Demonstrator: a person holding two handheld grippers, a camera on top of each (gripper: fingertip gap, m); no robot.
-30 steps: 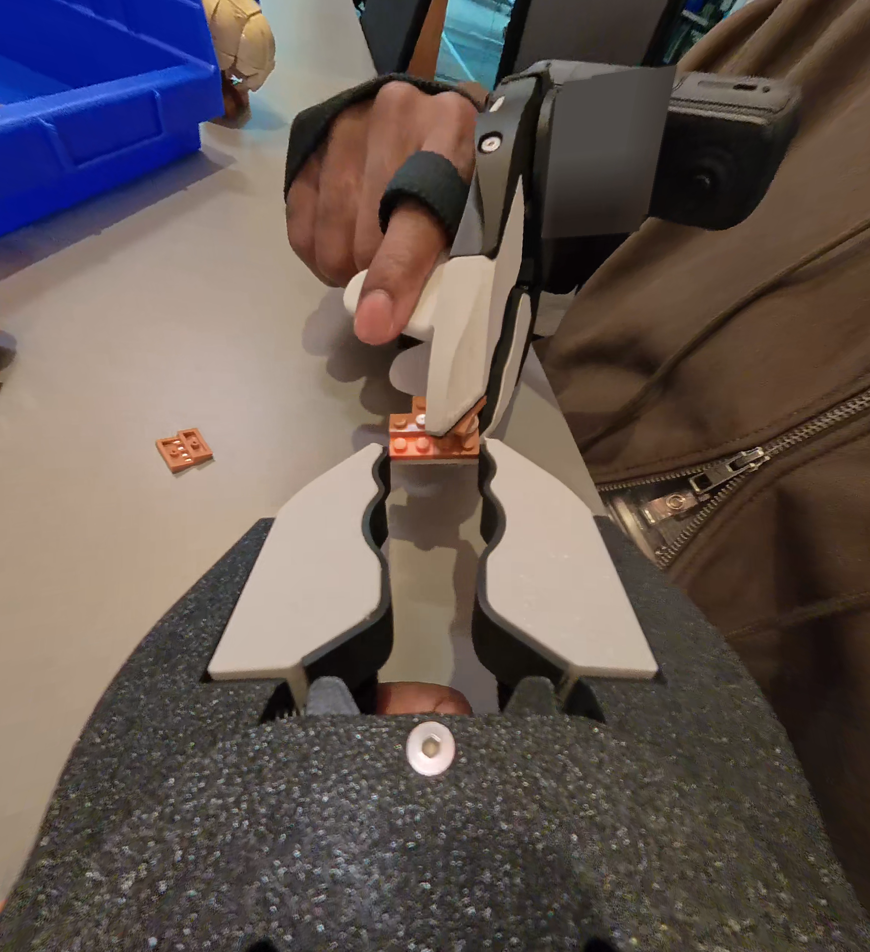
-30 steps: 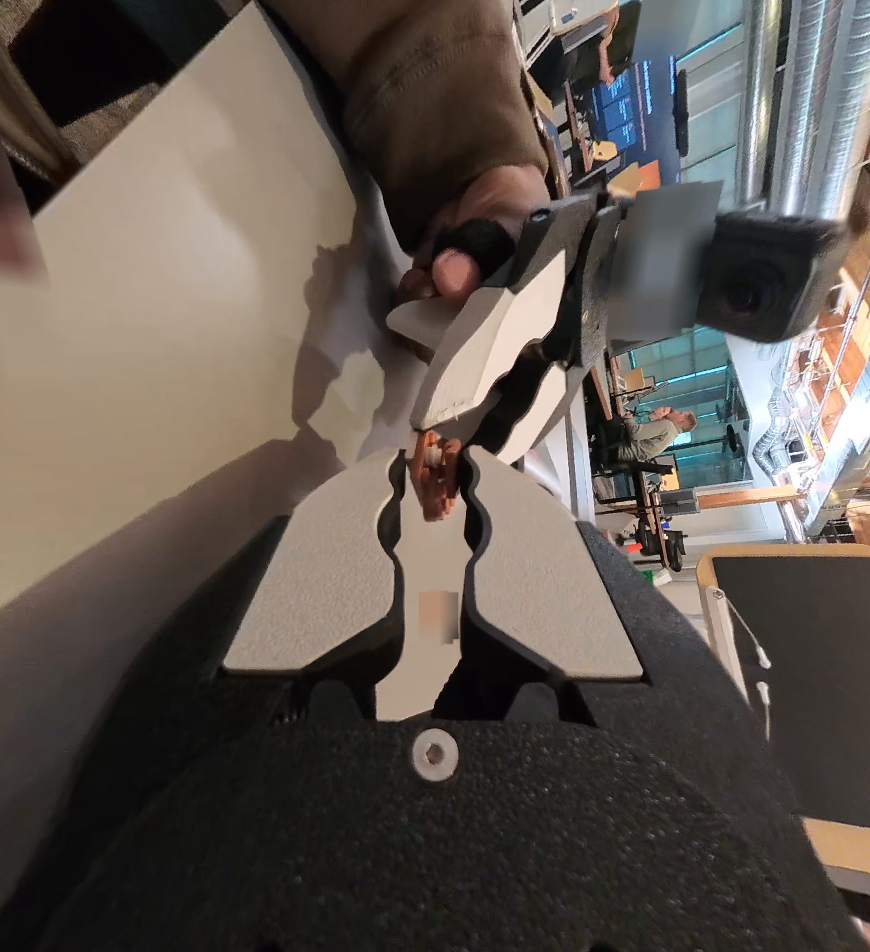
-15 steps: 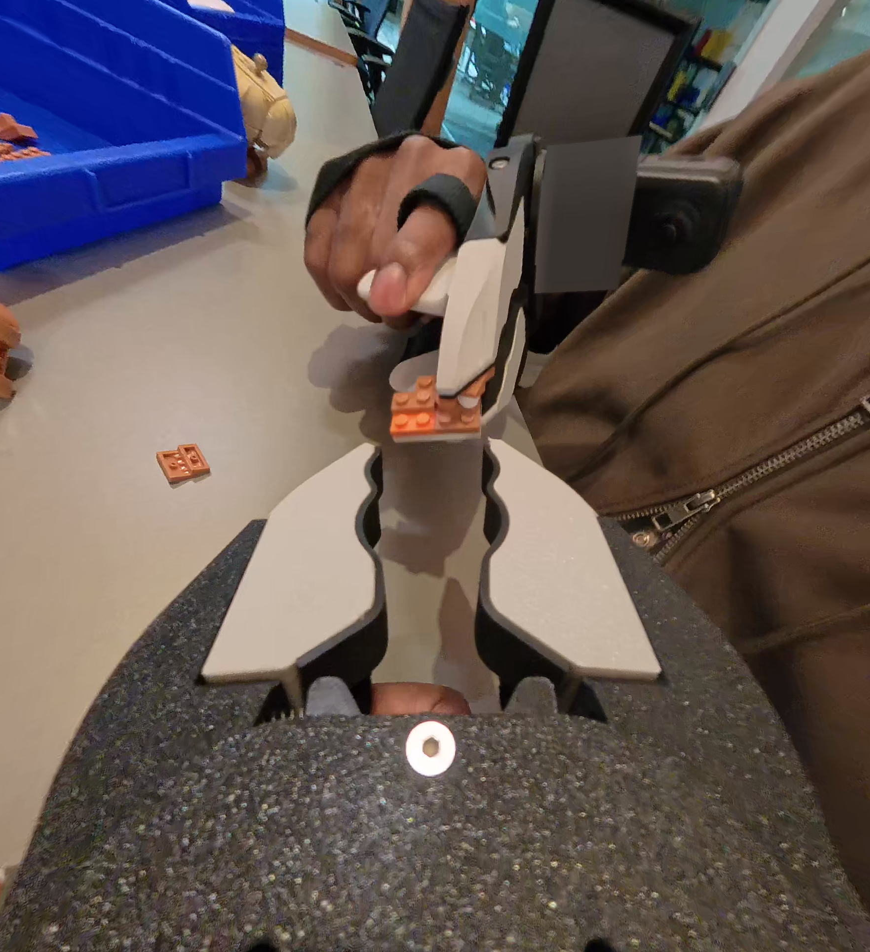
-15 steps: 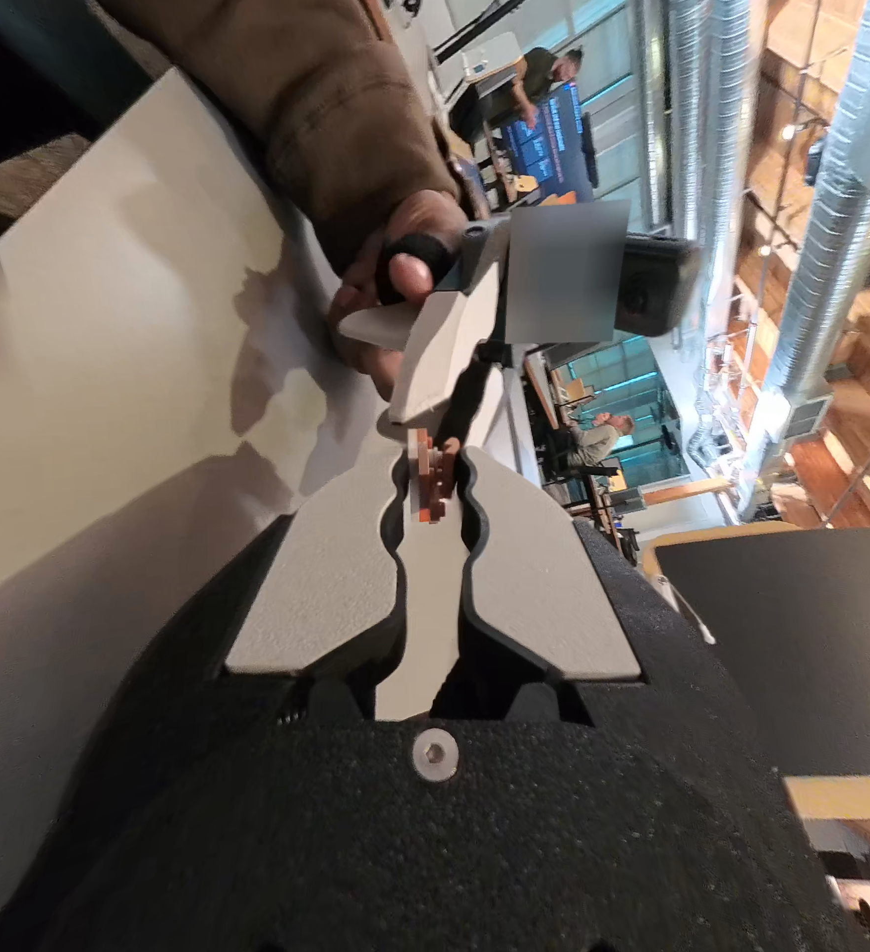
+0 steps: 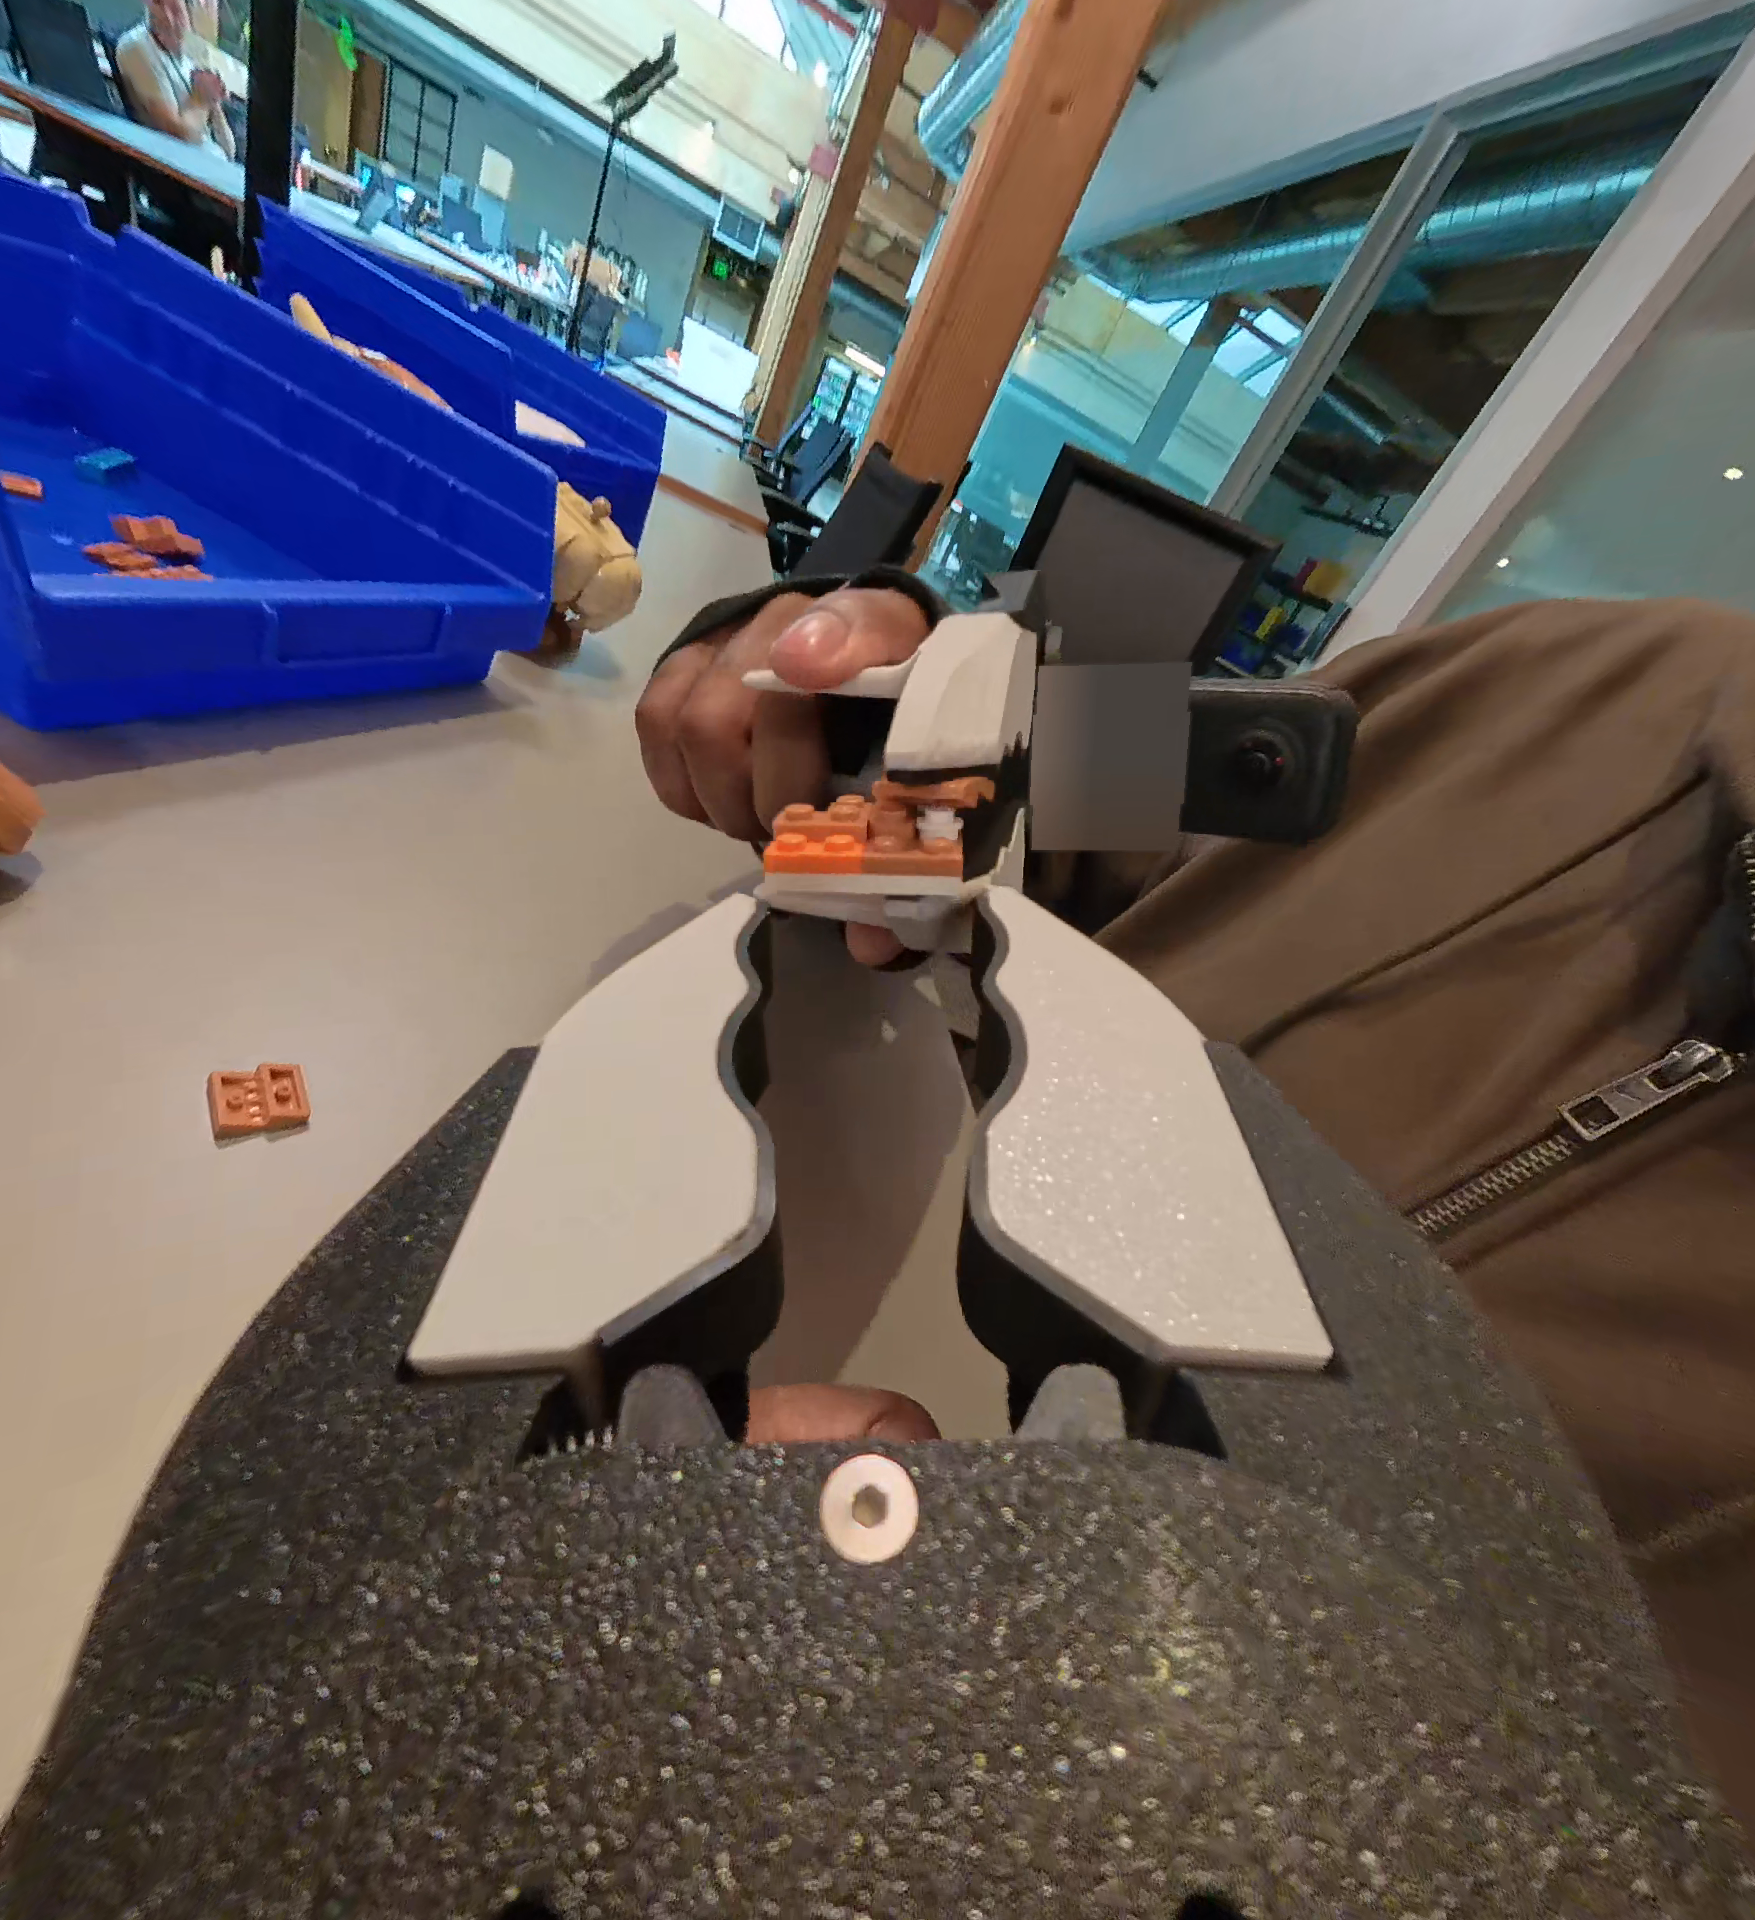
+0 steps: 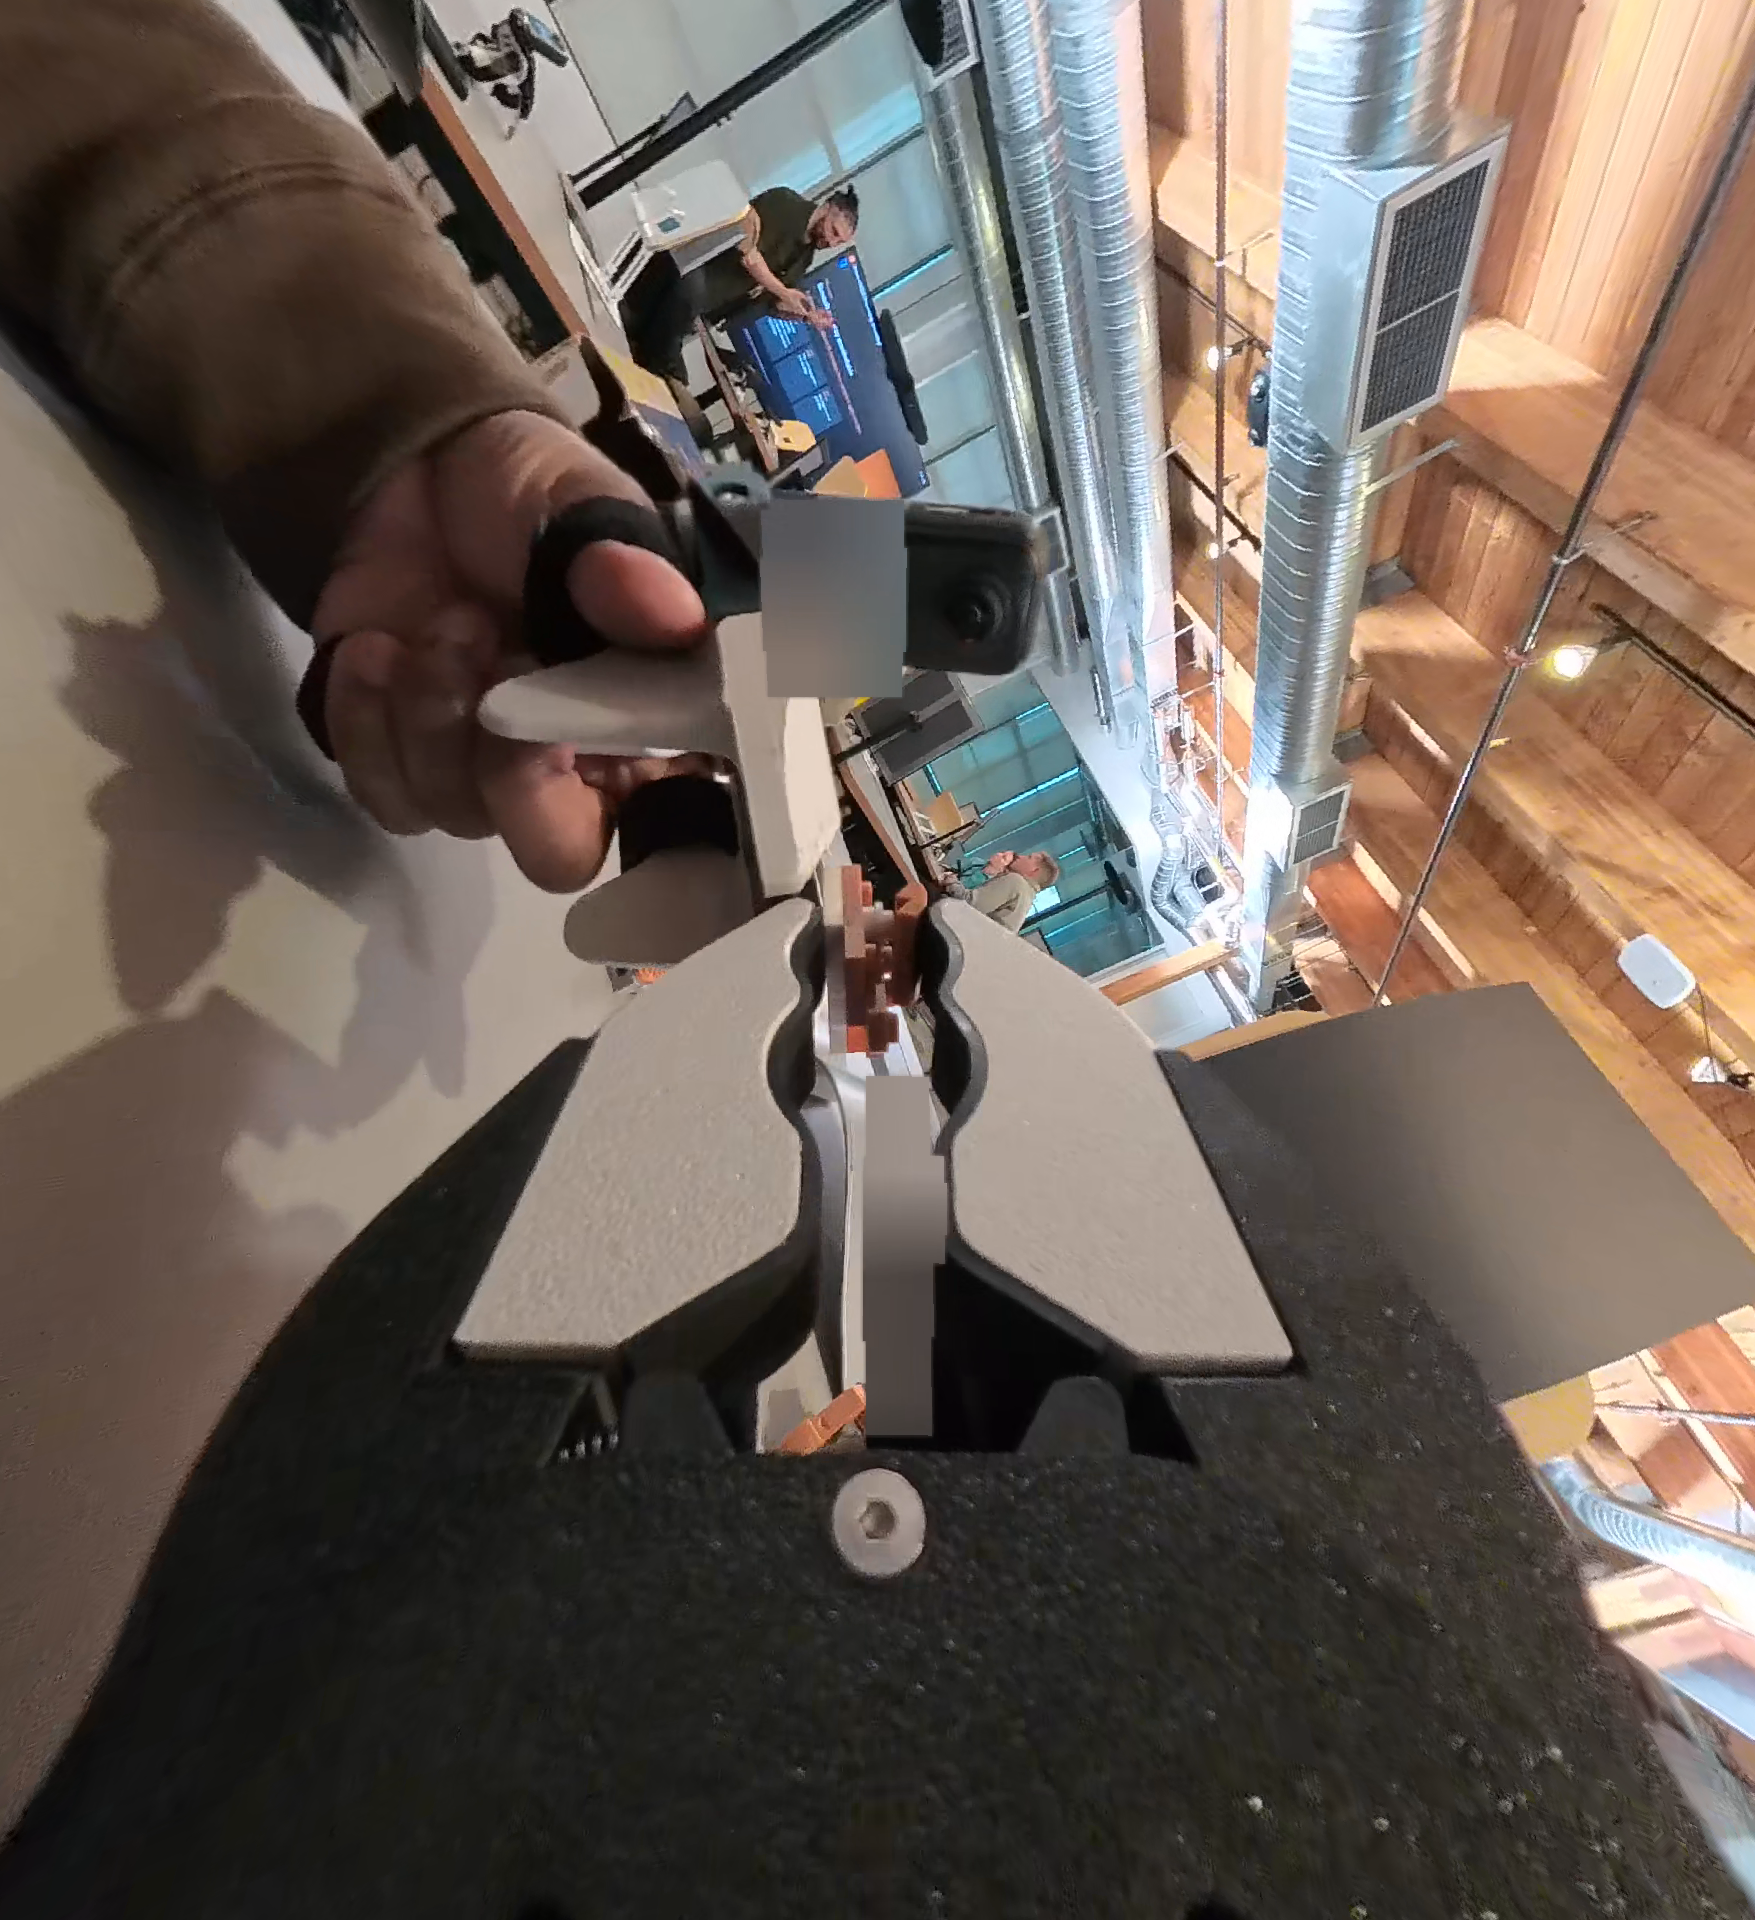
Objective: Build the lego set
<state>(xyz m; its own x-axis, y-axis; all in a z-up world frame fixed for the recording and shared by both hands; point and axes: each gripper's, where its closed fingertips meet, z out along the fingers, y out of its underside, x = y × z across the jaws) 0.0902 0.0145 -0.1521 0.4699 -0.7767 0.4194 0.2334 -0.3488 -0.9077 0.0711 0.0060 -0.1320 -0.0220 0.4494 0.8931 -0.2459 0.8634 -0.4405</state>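
The right gripper (image 6: 871, 940) is clenched on a small lego assembly (image 6: 875, 977) of reddish-brown and orange plates, which sits pinched between its two grey fingertips at the 12 o'clock end of the right wrist view. In the left wrist view the same assembly (image 5: 865, 834) shows as stacked orange and brown studded plates with a small white piece on top, squeezed between the right gripper's (image 5: 914, 831) upper and lower fingers, held up off the grey table (image 5: 229, 894). The left gripper (image 5: 865, 940) is released, its jaws standing apart with nothing between them; its tips sit just below the held assembly, close under it, though whether they touch it cannot be told. The person's right hand (image 5: 748, 717) wraps the right gripper's handle, a thumb pressing its white lever, and the left hand (image 6: 468, 686) grips the left gripper (image 6: 779, 831) in the right wrist view. A loose brown lego plate (image 5: 260, 1099) lies on the table at about 9 o'clock from the left gripper's tips. Blue bins (image 5: 260, 613) stand at 10 o'clock, the nearest holding a few brown pieces and a blue one, with a tan lego model (image 5: 592, 571) just beside its corner. A brown jacket with a zipper (image 5: 1475, 1039) fills the 3 o'clock side.
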